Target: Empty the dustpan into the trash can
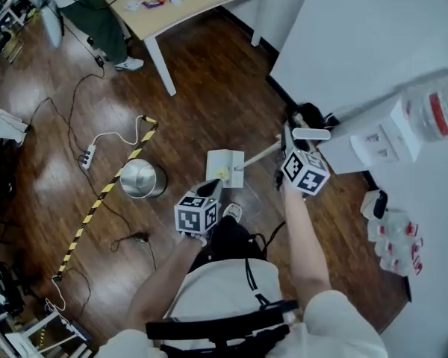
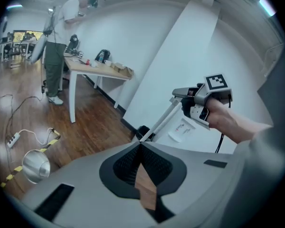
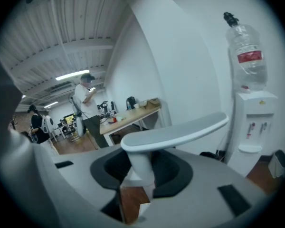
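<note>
A white long-handled dustpan (image 1: 225, 162) hangs above the wood floor with a small yellow scrap in it. Its pole (image 1: 261, 155) runs up to my right gripper (image 1: 290, 146), which is shut on the stem under the grey T-shaped grip (image 3: 175, 133). My left gripper (image 1: 211, 189) has its tips together at the pan's near corner. Whether they pinch the rim is hidden. In the left gripper view my left gripper (image 2: 140, 146) shows nothing between the pads, and the pole (image 2: 161, 120) rises beyond it. The shiny metal trash can (image 1: 140, 179) stands left of the pan.
Yellow-black tape (image 1: 104, 192) and a power strip with cables (image 1: 88, 155) lie on the floor by the can. A wooden table (image 1: 187, 2) with a person beside it (image 2: 61, 42) stands far off. A water dispenser (image 1: 381, 136) is against the white wall at right.
</note>
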Demonstrator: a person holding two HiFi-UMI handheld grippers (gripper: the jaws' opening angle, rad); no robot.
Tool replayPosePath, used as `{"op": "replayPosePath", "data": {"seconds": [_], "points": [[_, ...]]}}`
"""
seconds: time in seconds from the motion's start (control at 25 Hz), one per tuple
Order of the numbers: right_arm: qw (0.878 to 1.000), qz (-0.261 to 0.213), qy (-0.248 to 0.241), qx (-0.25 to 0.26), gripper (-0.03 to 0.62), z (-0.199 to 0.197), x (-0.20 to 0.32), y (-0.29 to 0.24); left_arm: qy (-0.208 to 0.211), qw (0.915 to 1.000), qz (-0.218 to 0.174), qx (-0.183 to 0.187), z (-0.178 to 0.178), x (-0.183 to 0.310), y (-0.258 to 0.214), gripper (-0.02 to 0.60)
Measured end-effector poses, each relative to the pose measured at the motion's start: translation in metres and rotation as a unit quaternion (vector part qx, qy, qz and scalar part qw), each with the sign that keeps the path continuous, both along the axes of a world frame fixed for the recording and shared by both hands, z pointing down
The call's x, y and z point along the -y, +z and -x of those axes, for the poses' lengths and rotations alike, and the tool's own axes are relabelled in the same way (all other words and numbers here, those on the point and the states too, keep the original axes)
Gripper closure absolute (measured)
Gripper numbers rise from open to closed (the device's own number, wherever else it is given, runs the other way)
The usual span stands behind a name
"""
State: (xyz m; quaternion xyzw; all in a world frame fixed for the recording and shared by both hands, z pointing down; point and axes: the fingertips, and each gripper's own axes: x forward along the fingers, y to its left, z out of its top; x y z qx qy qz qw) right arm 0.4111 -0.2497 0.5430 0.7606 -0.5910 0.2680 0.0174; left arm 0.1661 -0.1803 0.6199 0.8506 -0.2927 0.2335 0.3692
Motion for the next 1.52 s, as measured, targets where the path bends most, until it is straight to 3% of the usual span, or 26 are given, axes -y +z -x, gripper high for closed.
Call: {"op": "replayPosePath", "data": {"seconds": [0.2, 0.48, 0.96, 1.52], "points": [[0.997, -0.01, -0.071, -0.011, 0.47, 0.075, 0.034, -0.038, -0.059, 0.9982, -0.001, -0.006, 0.074, -0.019, -0.005, 0.586], [0.991, -0.02, -0.133, -0.02, 0.47, 0.147, 0.068, -0.081, -0.105, 0.9944, -0.009, -0.011, 0.141, -0.037, -0.011, 0.586], [0.97, -0.045, -0.234, -0.049, 0.474, 0.262, 0.145, -0.159, -0.151, 0.9878, -0.034, -0.011, 0.214, -0.03, -0.037, 0.586], [0.934, -0.093, -0.339, -0.064, 0.482, 0.361, 0.251, -0.266, -0.254, 0.9664, -0.041, -0.004, 0.288, -0.003, -0.042, 0.586]]}}
